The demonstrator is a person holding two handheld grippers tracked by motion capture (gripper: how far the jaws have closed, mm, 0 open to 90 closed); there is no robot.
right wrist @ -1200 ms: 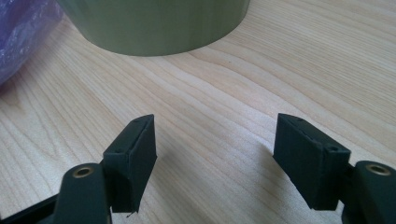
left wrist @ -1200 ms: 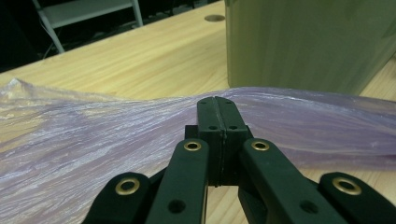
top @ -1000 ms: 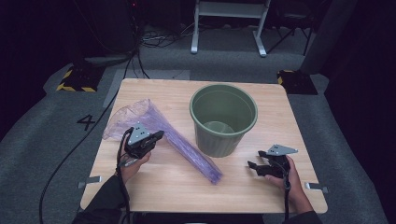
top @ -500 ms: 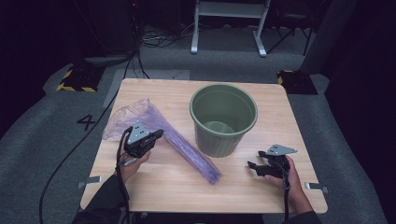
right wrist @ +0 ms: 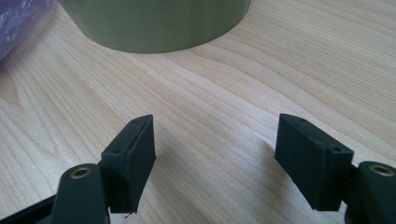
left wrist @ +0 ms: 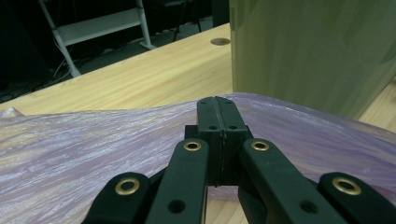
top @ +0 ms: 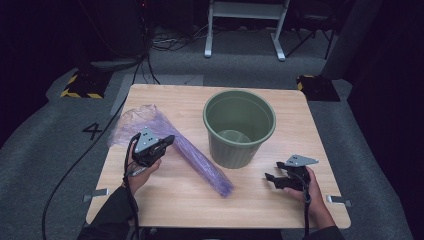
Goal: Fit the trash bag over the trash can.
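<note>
Nearest, at the near right of the desk (top: 165,200), the right gripper (top: 274,180) rests low over bare wood with its fingers (right wrist: 130,158) spread wide and nothing between them. Its own view looks across the boards to the base of the green bin (right wrist: 154,23) just ahead.

A little farther in, on the left, the left gripper (top: 167,141) lies over the purple plastic bag (top: 200,162), fingers (left wrist: 219,135) clenched flat together. The film runs under and beside them, but whether any of it is pinched in the seam I cannot tell.

The bag stretches from its bunched end at the far left down to a narrow tail near the middle of the desk, passing just beside the bin (top: 239,130), which stands upright and open right of centre.

This looks like the start of fitting the bag into the bin. Next the left gripper would need a sure pinch on the film and a lift, while the right moves over to catch another edge and open the mouth.
</note>
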